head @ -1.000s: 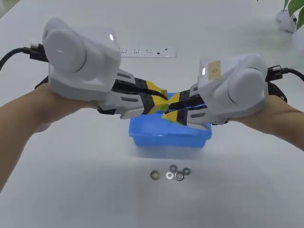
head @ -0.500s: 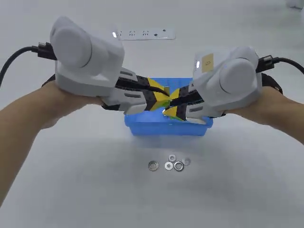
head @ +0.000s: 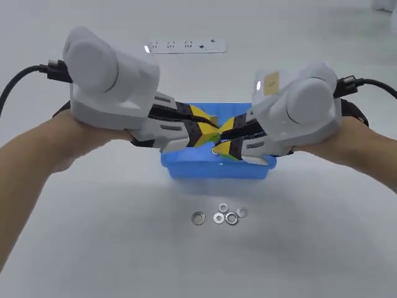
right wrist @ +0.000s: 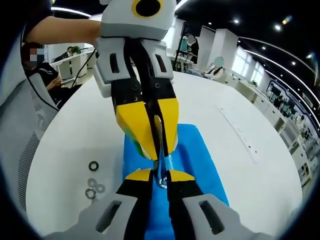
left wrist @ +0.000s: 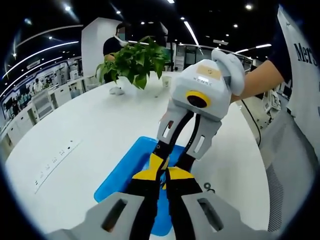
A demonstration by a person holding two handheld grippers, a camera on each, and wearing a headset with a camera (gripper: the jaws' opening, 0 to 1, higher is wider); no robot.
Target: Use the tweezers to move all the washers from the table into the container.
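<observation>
Several small metal washers lie in a loose group on the white table, just in front of a blue container. Both grippers hang over that container with their yellow tips meeting. My left gripper comes in from the left and my right gripper from the right. In the right gripper view, thin metal tweezers run from the left gripper's shut jaws into my right gripper's shut jaws. A small ring-like piece sits at the tweezers' lower end, above the container. The washers lie to the left.
A white power strip lies on the table beyond the container. A potted plant stands at the far side of the table in the left gripper view. Cables trail from both grippers.
The head camera has tilted, so the picture has shifted. Both grippers stay tip to tip over the container, and the washers on the table have not moved.
</observation>
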